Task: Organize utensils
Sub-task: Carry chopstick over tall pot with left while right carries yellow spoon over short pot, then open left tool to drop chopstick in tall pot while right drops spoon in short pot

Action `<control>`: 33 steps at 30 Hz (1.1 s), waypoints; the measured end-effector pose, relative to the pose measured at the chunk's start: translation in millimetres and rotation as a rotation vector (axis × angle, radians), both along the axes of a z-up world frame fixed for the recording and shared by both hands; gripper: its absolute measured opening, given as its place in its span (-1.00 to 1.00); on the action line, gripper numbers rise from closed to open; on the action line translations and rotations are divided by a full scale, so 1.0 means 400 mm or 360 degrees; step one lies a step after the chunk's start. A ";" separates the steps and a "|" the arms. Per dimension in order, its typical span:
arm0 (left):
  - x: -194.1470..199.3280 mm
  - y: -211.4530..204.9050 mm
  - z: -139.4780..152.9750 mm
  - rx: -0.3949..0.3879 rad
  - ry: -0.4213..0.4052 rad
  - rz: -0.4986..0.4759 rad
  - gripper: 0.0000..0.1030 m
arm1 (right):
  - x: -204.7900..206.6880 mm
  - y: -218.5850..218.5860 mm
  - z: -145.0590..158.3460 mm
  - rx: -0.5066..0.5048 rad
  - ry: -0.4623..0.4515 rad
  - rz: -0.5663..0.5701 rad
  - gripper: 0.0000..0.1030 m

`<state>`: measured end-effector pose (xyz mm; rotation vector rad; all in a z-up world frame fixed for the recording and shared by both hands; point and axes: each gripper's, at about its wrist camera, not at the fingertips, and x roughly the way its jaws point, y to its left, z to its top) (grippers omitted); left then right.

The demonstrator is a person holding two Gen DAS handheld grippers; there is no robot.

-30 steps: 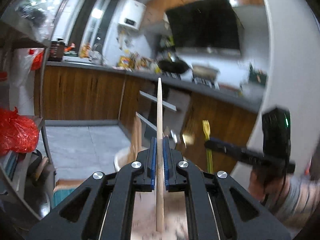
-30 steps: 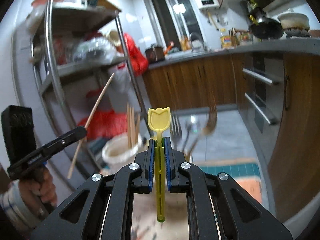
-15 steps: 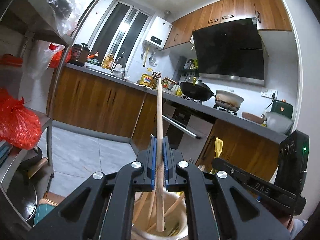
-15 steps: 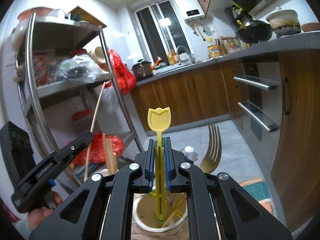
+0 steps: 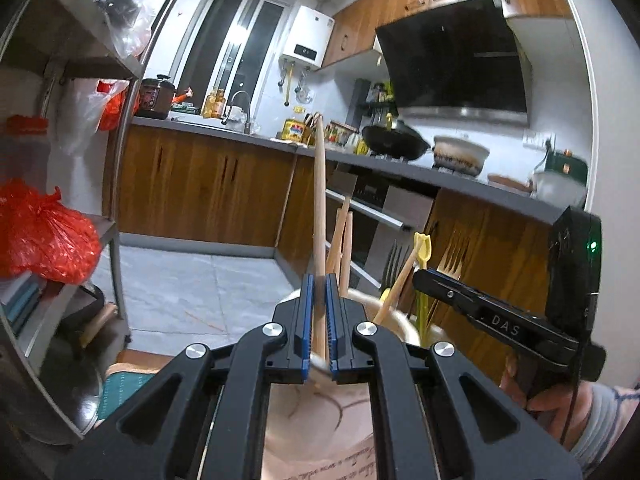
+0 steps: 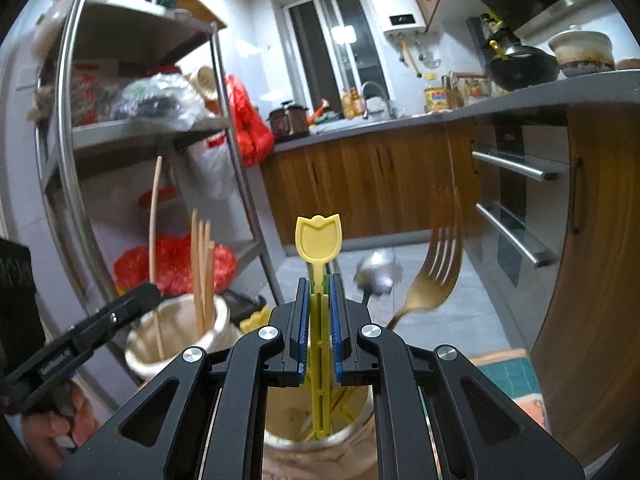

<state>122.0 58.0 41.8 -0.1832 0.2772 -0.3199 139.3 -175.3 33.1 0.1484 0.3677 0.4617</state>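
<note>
My left gripper (image 5: 318, 316) is shut on a long wooden chopstick (image 5: 319, 208), held upright with its lower end in a cream holder jar (image 5: 404, 322) that has several chopsticks. My right gripper (image 6: 319, 320) is shut on a yellow plastic utensil (image 6: 318, 238) with a tulip-shaped top, its lower end inside a second cream jar (image 6: 320, 432). That jar also holds a gold fork (image 6: 436, 272) and a metal spoon (image 6: 376, 274). The chopstick jar (image 6: 176, 332) stands to the left in the right wrist view, with the left gripper (image 6: 132, 304) over it. The right gripper (image 5: 424, 276) shows in the left wrist view.
A metal shelf rack (image 6: 224, 120) with red bags (image 5: 40, 232) stands at the left. Wooden kitchen cabinets (image 5: 200, 196) and a grey counter with a wok (image 5: 394, 142) run behind. An oven front with bar handles (image 6: 516, 208) is at the right. Tiled floor (image 5: 192, 280) lies below.
Both grippers have come down toward the jars. The chopstick's lower end now sits in the left jar and the yellow utensil's lower end deeper in the right jar.
</note>
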 end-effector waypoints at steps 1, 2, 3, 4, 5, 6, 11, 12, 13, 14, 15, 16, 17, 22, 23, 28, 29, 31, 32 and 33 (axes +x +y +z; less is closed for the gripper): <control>-0.001 -0.002 -0.001 0.0017 0.0006 0.0002 -0.89 | -0.003 0.003 -0.004 -0.0013 0.0007 0.0002 -0.79; -0.002 -0.004 -0.002 0.0035 0.0016 0.0002 -0.89 | -0.007 0.008 -0.010 -0.0042 0.0021 0.0001 -0.79; -0.003 -0.007 -0.002 0.0046 0.0023 0.0003 -0.88 | -0.011 0.011 -0.016 -0.0074 0.0036 -0.0003 -0.79; -0.003 -0.007 -0.004 0.0062 0.0035 0.0006 -0.88 | -0.014 0.013 -0.019 -0.0087 0.0044 -0.0004 -0.79; -0.004 -0.008 -0.003 0.0077 0.0039 0.0014 -0.86 | -0.017 0.013 -0.026 -0.0105 0.0062 -0.0009 -0.79; -0.006 -0.007 -0.003 0.0080 0.0041 0.0016 -0.81 | -0.018 0.011 -0.031 -0.0109 0.0076 -0.0016 -0.79; -0.015 0.000 0.005 0.0083 0.0045 0.0045 -0.40 | -0.016 -0.007 -0.049 -0.0081 0.0142 -0.0028 -0.79; -0.017 0.001 0.005 0.0084 0.0046 0.0044 -0.36 | -0.018 -0.008 -0.051 -0.0086 0.0144 -0.0031 -0.79; -0.020 0.002 0.006 0.0083 0.0046 0.0041 -0.35 | -0.020 -0.008 -0.051 -0.0088 0.0142 -0.0031 -0.79; -0.019 0.001 0.006 0.0086 0.0047 0.0045 -0.34 | -0.024 -0.007 -0.051 -0.0092 0.0141 -0.0032 -0.79; -0.021 0.002 0.006 0.0091 0.0051 0.0049 -0.32 | -0.026 -0.007 -0.051 -0.0097 0.0140 -0.0032 -0.79; -0.022 0.002 0.008 0.0090 0.0052 0.0049 -0.30 | -0.026 -0.004 -0.051 -0.0102 0.0141 -0.0032 -0.79; -0.023 0.003 0.010 0.0087 0.0055 0.0050 -0.29 | -0.028 -0.002 -0.051 -0.0106 0.0143 -0.0029 -0.76; -0.027 0.002 0.014 0.0088 0.0069 0.0034 -0.26 | -0.046 -0.001 -0.036 -0.0106 0.0101 -0.0010 -0.43; -0.030 0.002 0.017 0.0091 0.0066 0.0027 -0.26 | -0.053 -0.002 -0.032 -0.0111 0.0087 -0.0010 -0.43; -0.058 -0.001 0.023 0.0123 0.0072 0.0005 -0.17 | -0.102 -0.022 -0.021 -0.0138 0.0059 -0.0015 -0.43; -0.067 -0.002 0.023 0.0134 0.0078 0.0001 -0.16 | -0.118 -0.030 -0.020 -0.0144 0.0061 -0.0021 -0.43; -0.083 -0.002 0.022 0.0154 0.0091 -0.0007 -0.14 | -0.143 -0.045 -0.024 -0.0146 0.0083 -0.0013 -0.42; -0.089 -0.003 0.020 0.0162 0.0098 -0.0011 -0.13 | -0.153 -0.051 -0.029 -0.0149 0.0101 -0.0008 -0.39; -0.100 -0.005 0.016 0.0176 0.0109 -0.0015 -0.10 | -0.162 -0.055 -0.034 -0.0156 0.0117 -0.0006 -0.38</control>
